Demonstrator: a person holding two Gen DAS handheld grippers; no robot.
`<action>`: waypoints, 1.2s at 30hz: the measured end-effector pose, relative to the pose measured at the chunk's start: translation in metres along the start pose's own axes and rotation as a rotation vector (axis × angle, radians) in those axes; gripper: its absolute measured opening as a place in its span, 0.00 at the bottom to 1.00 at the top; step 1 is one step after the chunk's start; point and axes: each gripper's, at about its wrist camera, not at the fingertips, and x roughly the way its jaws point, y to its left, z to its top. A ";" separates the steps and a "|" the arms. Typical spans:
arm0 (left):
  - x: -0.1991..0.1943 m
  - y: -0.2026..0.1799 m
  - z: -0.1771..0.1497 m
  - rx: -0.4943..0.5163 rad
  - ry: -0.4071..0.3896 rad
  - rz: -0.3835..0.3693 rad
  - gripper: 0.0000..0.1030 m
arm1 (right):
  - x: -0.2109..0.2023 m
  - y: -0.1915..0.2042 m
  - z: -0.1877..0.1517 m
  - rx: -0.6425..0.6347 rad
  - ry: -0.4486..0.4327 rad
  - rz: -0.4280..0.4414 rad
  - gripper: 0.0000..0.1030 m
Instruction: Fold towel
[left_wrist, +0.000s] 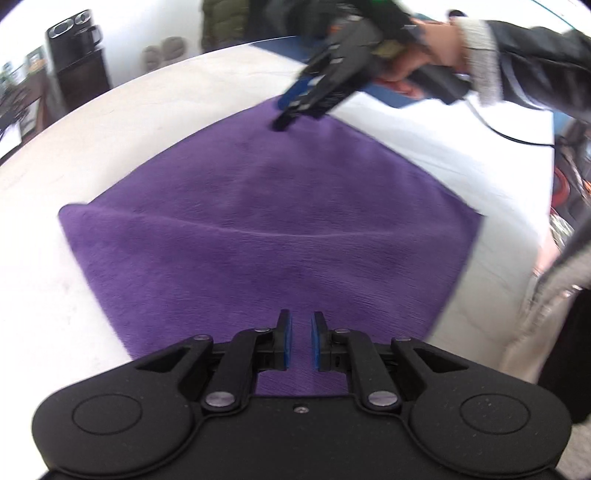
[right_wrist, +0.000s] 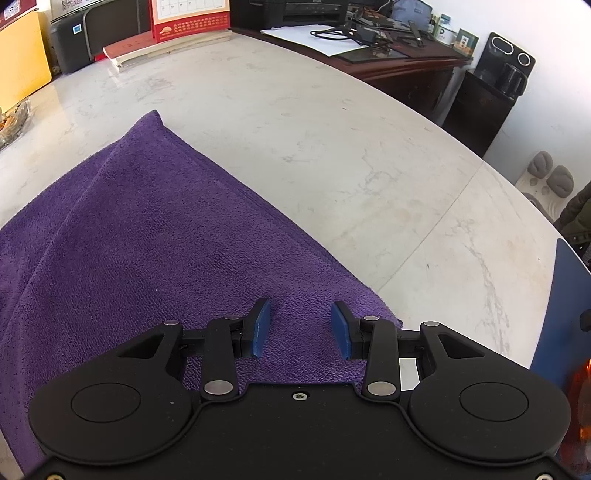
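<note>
As the left wrist view looks down, a purple towel (left_wrist: 266, 229) lies spread on a pale marble table (left_wrist: 92, 140), one corner toward the camera and a faint crease across its middle. The left gripper (left_wrist: 301, 339) hangs over the near corner; its blue pads stand a narrow slit apart, with nothing between them. Only this view shows the right gripper (left_wrist: 286, 120) from outside: a hand (left_wrist: 424, 48) with a grey cuff and dark sleeve holds it, tips on the far corner of the towel. Blur hides how its jaws stand here. A black dispenser (left_wrist: 79, 55) stands at the far left.

Seen from the right wrist, the towel (right_wrist: 129, 240) is sharp: looped pile, a hemmed edge, and a second layer showing along the left side. The right gripper (right_wrist: 301, 328) has its jaws partly apart, the pads straddling the corner without pressing it. This view alone shows a red-framed calendar (right_wrist: 188, 16), its print too small to read, a dark desk (right_wrist: 406, 59) with papers and cables, and a printer (right_wrist: 314, 9). The left gripper is out of this view.
</note>
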 end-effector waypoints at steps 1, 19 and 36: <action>0.001 0.002 0.000 -0.001 0.005 0.004 0.09 | 0.000 0.001 0.001 -0.006 0.004 -0.002 0.35; -0.009 0.033 -0.032 -0.145 0.001 -0.074 0.11 | 0.051 0.075 0.109 -0.356 -0.095 0.283 0.34; -0.016 0.053 -0.044 -0.225 0.029 -0.158 0.10 | 0.069 0.078 0.126 -0.515 -0.057 0.434 0.27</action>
